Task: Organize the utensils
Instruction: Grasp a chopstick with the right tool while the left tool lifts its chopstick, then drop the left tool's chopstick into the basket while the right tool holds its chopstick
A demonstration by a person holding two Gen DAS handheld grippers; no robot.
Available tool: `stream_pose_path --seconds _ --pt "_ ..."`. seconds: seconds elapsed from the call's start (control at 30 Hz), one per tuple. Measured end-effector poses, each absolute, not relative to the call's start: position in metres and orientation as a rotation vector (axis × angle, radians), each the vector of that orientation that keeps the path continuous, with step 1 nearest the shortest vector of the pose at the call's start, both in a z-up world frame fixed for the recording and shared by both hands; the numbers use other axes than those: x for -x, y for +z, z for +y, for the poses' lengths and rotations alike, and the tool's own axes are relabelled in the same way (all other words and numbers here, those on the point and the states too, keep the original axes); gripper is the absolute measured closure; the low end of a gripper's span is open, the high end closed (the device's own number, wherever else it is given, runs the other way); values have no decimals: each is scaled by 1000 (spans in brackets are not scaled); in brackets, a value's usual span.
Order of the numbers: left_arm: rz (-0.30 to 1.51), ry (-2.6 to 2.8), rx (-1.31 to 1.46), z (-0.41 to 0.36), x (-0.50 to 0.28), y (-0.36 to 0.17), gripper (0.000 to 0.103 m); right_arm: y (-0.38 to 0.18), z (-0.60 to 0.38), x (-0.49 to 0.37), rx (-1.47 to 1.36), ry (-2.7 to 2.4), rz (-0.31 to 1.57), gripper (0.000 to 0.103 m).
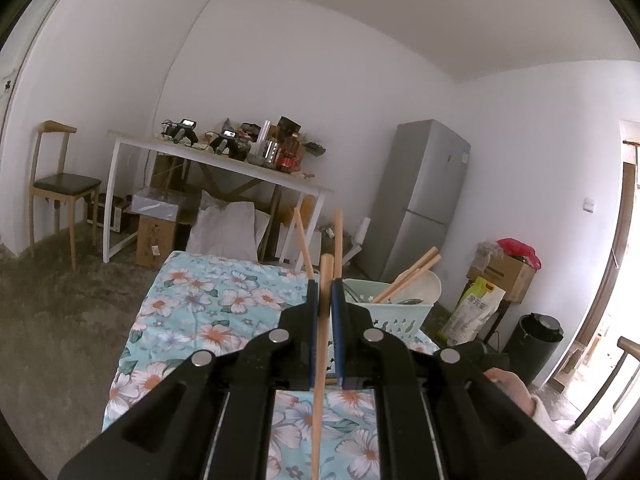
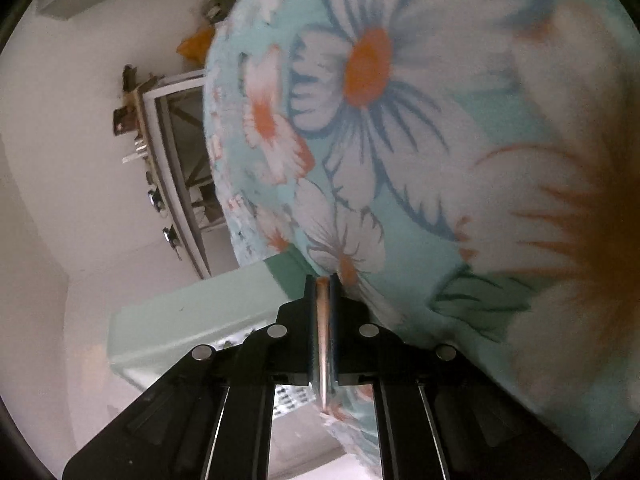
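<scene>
Now, far left in the left wrist view, a wooden chair [image 1: 60,188] stands against the wall, and beside it a white table [image 1: 216,168] is piled with clutter too small to name. Under it sit boxes and bags, half hidden by its legs. Moving across, the floral cloth [image 1: 208,312] covers the near surface, and the left gripper [image 1: 325,292] fills the foreground, its jaws drawn tight on a wooden stick [image 1: 320,380] that runs up between the pads and pokes out past the tips. Its lower end is cut off by the frame edge. Two more wooden sticks [image 1: 338,240] rise behind the fingertips; where they stand is hidden by the gripper itself. Just right of the tips sits the pale green basket [image 1: 396,312], with wooden handles [image 1: 412,276] leaning out and a white piece inside that is hard to make out. Further right there's a grey fridge [image 1: 424,200], a cardboard box [image 1: 504,272], a black bin [image 1: 536,340], and a hand [image 1: 508,388] partly behind the gripper body. Over in the right wrist view, everything is rolled sideways and blurred. The basket wall [image 2: 192,320] is on the left, only partly in frame. The right gripper [image 2: 322,284] has clamped down on a slim metal utensil handle [image 2: 322,340], pinched between the pads; which utensil it is cannot be told, its working end hidden. The flowered cloth [image 2: 440,160] looms close, touching or nearly touching the tips.
</scene>
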State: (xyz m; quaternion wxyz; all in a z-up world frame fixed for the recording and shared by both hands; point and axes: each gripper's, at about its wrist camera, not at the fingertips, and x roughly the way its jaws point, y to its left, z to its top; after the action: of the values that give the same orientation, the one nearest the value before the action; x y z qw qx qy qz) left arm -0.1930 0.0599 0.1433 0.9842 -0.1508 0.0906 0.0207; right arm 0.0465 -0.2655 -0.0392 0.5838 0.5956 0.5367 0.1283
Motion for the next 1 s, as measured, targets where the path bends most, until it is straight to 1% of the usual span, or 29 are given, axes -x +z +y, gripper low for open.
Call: stream_pose_path --seconds 0.07,0.13,0.17,0.2,0.3,0.37,0.47,0.5,0.57,0.67,0.73,0.8,0.87,1.0 --pt "186 42 304 60 193 143 97 -24 -273 -47 -1315 307 1190 99" --pt "190 37 308 60 193 141 97 4 -293 -37 -1193 329 1067 98" --pt "193 36 309 61 193 141 97 12 -298 -35 -1158 339 1034 98" --pt "195 34 310 61 193 140 97 33 -310 -27 -1090 355 964 98" --pt "198 30 318 60 191 139 97 80 -324 -13 -946 400 837 99" --pt "197 28 318 58 190 139 97 122 -333 0 -805 427 736 99" --pt "194 23 324 56 188 138 96 171 -324 10 -577 438 624 98" --pt "192 22 324 55 188 138 96 178 -319 14 -524 447 612 98" --pt "193 19 321 54 186 138 96 189 -305 16 -413 476 603 98" --pt "197 15 312 51 183 139 96 186 -274 8 -272 488 599 98" --pt "195 1 305 48 183 139 96 185 -259 21 -133 430 517 96" --pt "196 -1 295 47 183 139 96 181 -253 23 -123 442 495 97" --pt "198 -6 280 44 182 140 96 172 -247 14 -167 506 549 98" --pt "202 -20 276 41 180 142 96 154 -241 0 -176 494 584 98"
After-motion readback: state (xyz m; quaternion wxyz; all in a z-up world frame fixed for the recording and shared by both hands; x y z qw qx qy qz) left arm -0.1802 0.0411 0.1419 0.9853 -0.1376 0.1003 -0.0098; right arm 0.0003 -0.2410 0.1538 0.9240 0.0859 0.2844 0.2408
